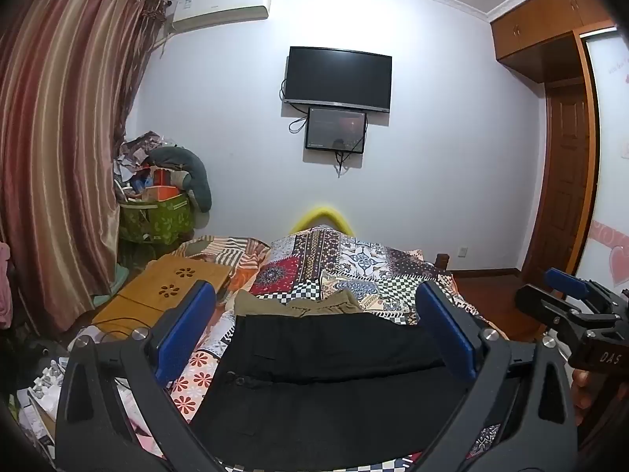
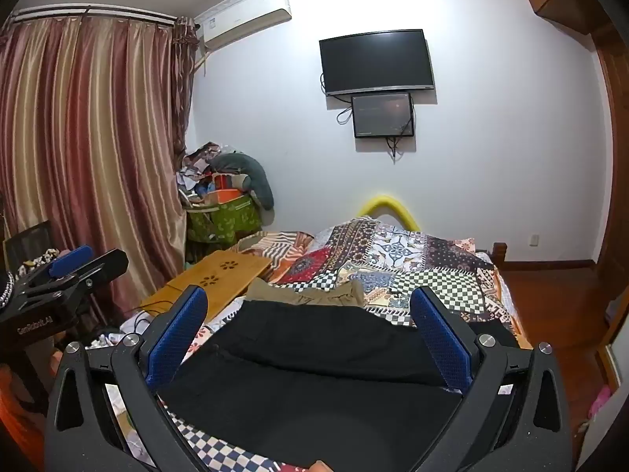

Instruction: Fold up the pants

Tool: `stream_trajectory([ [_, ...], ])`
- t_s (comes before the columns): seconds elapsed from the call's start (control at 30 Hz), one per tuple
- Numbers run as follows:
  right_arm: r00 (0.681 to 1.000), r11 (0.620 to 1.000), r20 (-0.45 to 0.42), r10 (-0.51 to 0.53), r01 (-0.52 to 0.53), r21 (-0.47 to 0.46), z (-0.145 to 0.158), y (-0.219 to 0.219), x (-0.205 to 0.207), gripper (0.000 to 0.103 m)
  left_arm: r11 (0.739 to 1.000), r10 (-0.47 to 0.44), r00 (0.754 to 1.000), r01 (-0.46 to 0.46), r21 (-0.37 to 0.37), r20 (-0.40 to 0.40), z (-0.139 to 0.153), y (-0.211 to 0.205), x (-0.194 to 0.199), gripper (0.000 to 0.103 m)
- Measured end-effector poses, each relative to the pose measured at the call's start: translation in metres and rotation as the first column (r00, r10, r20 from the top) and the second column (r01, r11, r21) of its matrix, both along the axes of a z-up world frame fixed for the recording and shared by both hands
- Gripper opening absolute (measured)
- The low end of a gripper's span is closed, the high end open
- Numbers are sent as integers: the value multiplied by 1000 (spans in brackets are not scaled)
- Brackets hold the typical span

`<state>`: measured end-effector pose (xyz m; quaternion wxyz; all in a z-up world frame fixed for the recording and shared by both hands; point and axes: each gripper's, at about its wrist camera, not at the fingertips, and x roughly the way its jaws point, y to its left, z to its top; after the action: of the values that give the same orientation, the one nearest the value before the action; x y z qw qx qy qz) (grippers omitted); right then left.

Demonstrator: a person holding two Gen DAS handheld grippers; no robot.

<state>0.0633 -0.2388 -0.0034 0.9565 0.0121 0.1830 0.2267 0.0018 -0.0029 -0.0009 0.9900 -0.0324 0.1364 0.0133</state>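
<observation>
Black pants (image 1: 326, 358) lie spread on the patchwork bedspread (image 1: 354, 267), directly below my grippers. Olive-khaki pants (image 1: 334, 303) lie just beyond their far edge. My left gripper (image 1: 315, 291) hovers above the black pants, its blue pads wide apart with nothing between them. In the right wrist view my right gripper (image 2: 309, 295) is likewise open over the black pants (image 2: 314, 354), with the khaki pants (image 2: 314, 295) ahead of it. Each gripper shows at the edge of the other's view: the right gripper (image 1: 562, 295) and the left gripper (image 2: 74, 263).
A wooden lap desk (image 1: 165, 291) with a cable lies on the bed's left side. Striped curtains (image 1: 59, 157) and a green bin (image 1: 157, 216) piled with clutter stand to the left. A TV (image 1: 338, 78) hangs on the far wall. Wooden floor (image 2: 550, 306) runs along the bed's right side.
</observation>
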Motion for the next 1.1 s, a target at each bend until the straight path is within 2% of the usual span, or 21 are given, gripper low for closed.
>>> stream_trajectory([
  [0.07,1000,1000,3,0,0,0,0,-2,1,103,1000,-9,1000,9,-25,8,0,1,-1,103],
  [1.1,1000,1000,-1,6,-6,4,5,2,-3,103,999,-41,999,41,5,18,-4,3,-3,103],
])
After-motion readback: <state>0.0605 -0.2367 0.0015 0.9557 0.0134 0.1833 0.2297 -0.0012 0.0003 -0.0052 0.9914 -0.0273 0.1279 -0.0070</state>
